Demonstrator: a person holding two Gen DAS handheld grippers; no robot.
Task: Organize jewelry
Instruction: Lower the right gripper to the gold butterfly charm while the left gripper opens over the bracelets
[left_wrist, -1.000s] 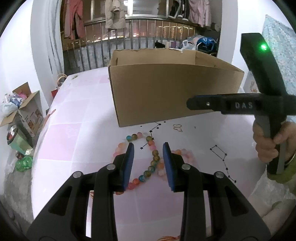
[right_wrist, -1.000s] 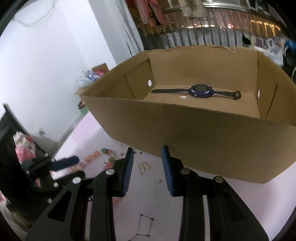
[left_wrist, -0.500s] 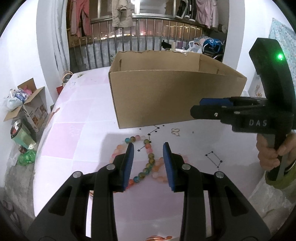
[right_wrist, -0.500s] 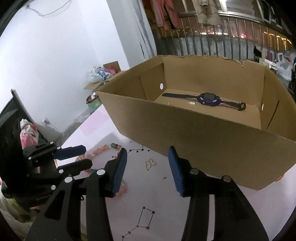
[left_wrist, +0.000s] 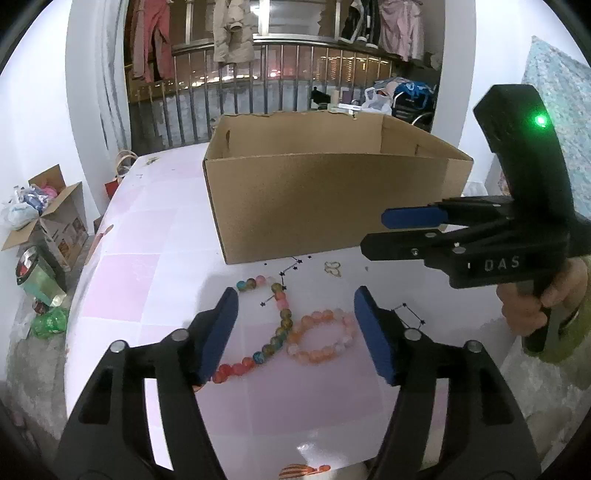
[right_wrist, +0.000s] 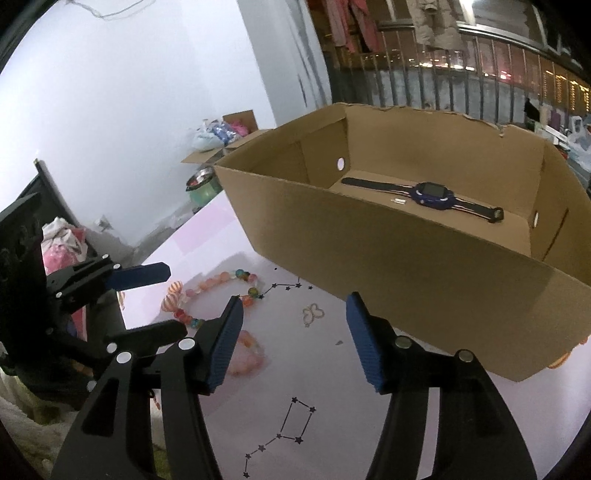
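Observation:
Two bead bracelets lie on the pink tablecloth (left_wrist: 140, 280): a multicolour one (left_wrist: 275, 325) and a pink-orange one (left_wrist: 321, 338). My left gripper (left_wrist: 295, 314) hovers over them, its jaws opening with nothing pressed between the pads. A small butterfly-shaped piece (right_wrist: 313, 314) lies in front of my right gripper (right_wrist: 295, 306), whose jaws are also opening and hold nothing. Behind them stands an open cardboard box (right_wrist: 406, 280) with a dark blue watch (right_wrist: 432, 194) on its floor. In the left wrist view, the right gripper (left_wrist: 384, 232) reaches in from the right in a person's hand (left_wrist: 532, 299).
The table's left edge drops to a floor with a carton of bags (left_wrist: 44, 210) and a green pot (left_wrist: 40, 280). A metal railing with hanging clothes (left_wrist: 229, 33) runs behind the box. A striped orange bead (right_wrist: 173, 295) lies near the bracelets.
Both grippers' jaws have spread much wider. The right gripper has rolled a little and now shows both its fingers in the left wrist view.

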